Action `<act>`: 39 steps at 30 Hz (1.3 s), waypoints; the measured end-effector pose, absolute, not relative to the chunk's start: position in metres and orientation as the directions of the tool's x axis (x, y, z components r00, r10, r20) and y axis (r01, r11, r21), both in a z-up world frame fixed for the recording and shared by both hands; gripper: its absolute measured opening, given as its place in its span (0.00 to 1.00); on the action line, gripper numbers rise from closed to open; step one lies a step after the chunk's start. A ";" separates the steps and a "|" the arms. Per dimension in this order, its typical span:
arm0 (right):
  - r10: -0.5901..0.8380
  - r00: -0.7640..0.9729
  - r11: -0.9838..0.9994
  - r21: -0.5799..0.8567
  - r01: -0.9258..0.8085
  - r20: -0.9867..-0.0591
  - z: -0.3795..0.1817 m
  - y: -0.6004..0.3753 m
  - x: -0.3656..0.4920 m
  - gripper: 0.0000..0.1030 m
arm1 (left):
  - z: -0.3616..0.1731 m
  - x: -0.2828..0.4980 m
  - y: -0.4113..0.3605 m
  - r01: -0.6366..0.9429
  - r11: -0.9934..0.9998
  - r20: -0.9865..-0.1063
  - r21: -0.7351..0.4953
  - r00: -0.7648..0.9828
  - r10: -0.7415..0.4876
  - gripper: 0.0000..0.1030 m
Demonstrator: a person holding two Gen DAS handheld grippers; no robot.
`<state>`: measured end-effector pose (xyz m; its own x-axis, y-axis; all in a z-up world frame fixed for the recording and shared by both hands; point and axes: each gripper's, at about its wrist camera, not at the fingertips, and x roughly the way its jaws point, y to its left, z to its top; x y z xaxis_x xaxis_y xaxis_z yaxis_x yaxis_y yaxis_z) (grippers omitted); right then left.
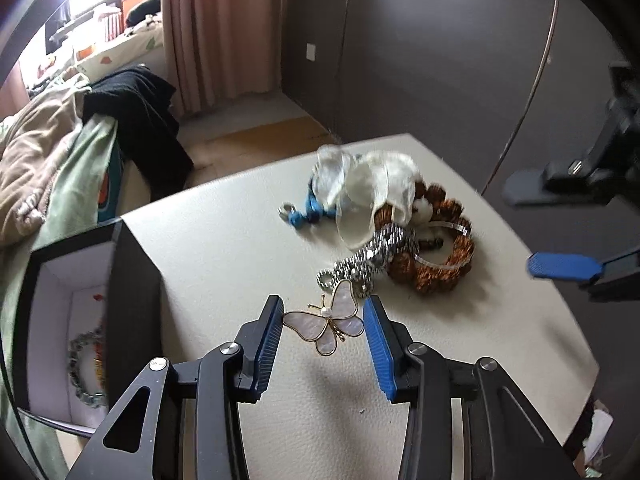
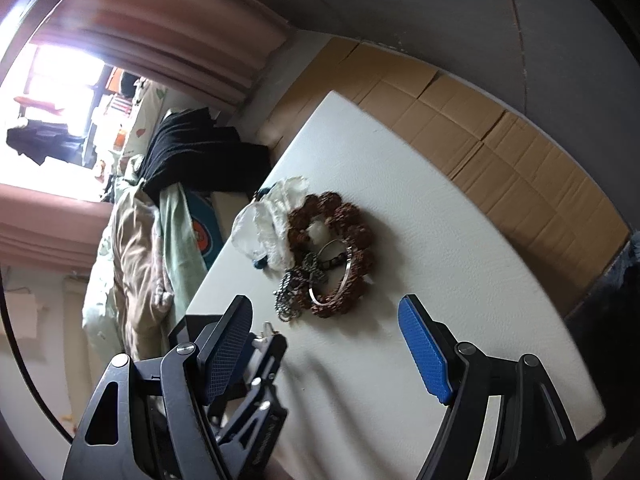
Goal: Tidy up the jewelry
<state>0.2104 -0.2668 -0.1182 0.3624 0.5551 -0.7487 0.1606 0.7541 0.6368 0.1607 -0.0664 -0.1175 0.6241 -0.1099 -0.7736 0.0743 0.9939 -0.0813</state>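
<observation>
A gold and pearl butterfly brooch (image 1: 328, 322) lies on the white table (image 1: 240, 264) between the fingers of my open left gripper (image 1: 323, 328); the pads stand just beside its wings, apart from them. Behind it is a pile: a silver chain bracelet (image 1: 372, 258), a brown bead bracelet (image 1: 444, 248), a thin silver bangle (image 1: 444, 226), blue beads (image 1: 310, 212) and a sheer white pouch (image 1: 368, 192). The pile also shows in the right wrist view (image 2: 324, 256). My right gripper (image 2: 324, 344) is open and empty, above the table before the pile.
An open black box with white lining (image 1: 76, 320) stands at the table's left edge and holds a bracelet (image 1: 86, 364). A bed with clothes (image 1: 60, 152) lies to the left. Flattened cardboard (image 2: 500, 148) covers the floor beyond the table. The right gripper shows at the right (image 1: 560, 232).
</observation>
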 end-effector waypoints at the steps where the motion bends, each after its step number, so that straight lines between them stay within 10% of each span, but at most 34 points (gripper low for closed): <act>1: 0.556 0.363 0.757 0.636 0.152 -0.748 -0.118 -0.264 0.211 0.74 | -0.113 0.159 -0.063 0.069 0.994 -0.766 -0.090 0.633 -0.113 0.42; 6: 0.538 0.366 0.770 0.619 0.152 -0.759 -0.124 -0.256 0.214 0.71 | -0.100 0.152 -0.054 0.056 0.991 -0.745 -0.119 0.655 -0.126 0.42; 19: 0.481 0.332 0.795 0.564 0.223 -0.811 -0.152 -0.255 0.223 0.18 | -0.080 0.141 -0.030 0.023 0.987 -0.706 -0.160 0.697 -0.130 0.42; 35: 0.540 0.275 0.753 0.603 0.264 -0.795 -0.156 -0.265 0.217 0.17 | -0.080 0.139 -0.028 0.021 0.988 -0.707 -0.155 0.696 -0.126 0.42; 39: 0.543 0.280 0.743 0.608 0.278 -0.792 -0.157 -0.272 0.218 0.38 | -0.081 0.139 -0.032 0.028 0.988 -0.711 -0.149 0.691 -0.127 0.42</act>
